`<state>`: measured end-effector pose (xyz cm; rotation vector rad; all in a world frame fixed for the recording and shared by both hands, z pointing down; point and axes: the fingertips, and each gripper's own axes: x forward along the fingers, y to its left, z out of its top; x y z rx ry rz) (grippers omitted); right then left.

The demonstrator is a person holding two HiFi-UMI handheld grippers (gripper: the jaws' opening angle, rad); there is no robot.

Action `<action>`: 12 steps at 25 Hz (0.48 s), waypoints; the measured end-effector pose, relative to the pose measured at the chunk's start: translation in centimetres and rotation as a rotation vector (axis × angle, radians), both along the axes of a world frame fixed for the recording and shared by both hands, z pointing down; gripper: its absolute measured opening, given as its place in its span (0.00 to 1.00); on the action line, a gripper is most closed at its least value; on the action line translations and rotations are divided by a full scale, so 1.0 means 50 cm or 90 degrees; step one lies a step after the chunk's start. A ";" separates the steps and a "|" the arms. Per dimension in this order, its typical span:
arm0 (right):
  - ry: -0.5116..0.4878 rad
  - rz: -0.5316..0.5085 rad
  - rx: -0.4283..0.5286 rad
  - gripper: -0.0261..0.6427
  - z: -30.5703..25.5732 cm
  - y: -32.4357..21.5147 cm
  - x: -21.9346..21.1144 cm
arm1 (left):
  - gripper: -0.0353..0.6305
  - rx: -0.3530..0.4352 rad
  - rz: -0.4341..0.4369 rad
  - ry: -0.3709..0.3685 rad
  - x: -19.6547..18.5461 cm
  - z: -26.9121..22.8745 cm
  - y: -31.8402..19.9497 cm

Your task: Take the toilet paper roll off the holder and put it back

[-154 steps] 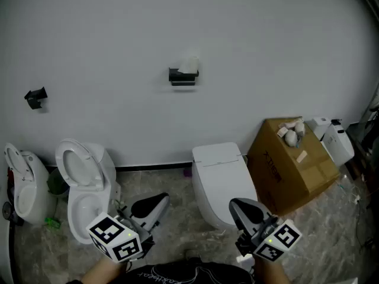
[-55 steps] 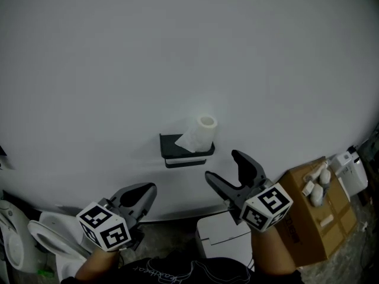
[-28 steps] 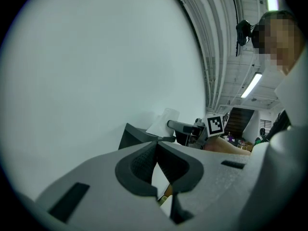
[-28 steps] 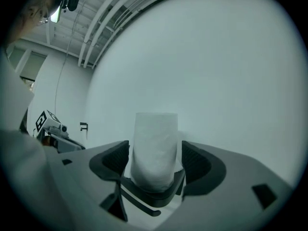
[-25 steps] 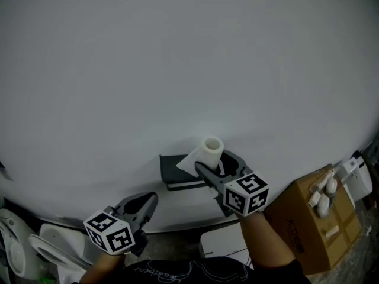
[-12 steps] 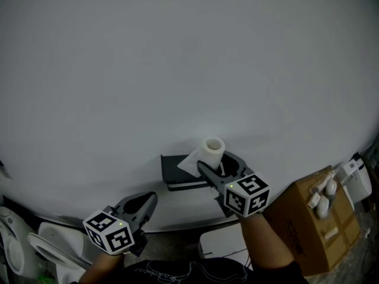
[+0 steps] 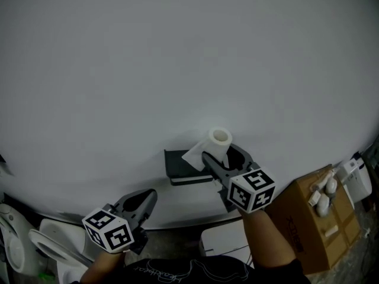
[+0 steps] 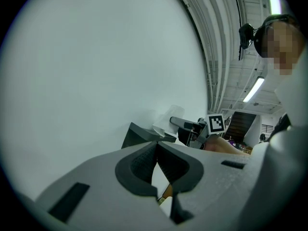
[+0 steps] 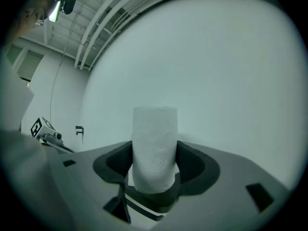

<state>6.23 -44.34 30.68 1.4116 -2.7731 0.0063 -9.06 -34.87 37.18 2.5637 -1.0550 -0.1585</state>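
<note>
— What do we see low on the right?
— We see a brown cardboard box (image 7: 302,223) with small white objects (image 7: 323,197) lying on top.
— And at the bottom left?
— We make out a white toilet (image 7: 50,244), and nearer the middle a white cistern lid (image 7: 219,240). Behind them we have a plain pale wall (image 7: 177,52), with a small dark bracket (image 9: 79,129) on it.

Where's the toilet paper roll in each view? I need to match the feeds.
Head view: toilet paper roll just right of centre, below the middle.
Left gripper view: small, near centre, beside the black holder.
Right gripper view: centre foreground, upright.
Shared landmark: the white wall directly behind it in all three.
</note>
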 end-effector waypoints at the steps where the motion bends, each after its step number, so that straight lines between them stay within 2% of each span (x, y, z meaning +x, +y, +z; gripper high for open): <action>1: -0.003 0.001 0.006 0.44 -0.008 0.006 0.002 | 0.06 0.000 -0.001 0.003 -0.001 -0.003 0.004; 12: -0.040 0.008 0.065 0.44 -0.088 0.116 0.038 | 0.06 0.028 0.013 0.005 0.017 -0.047 0.062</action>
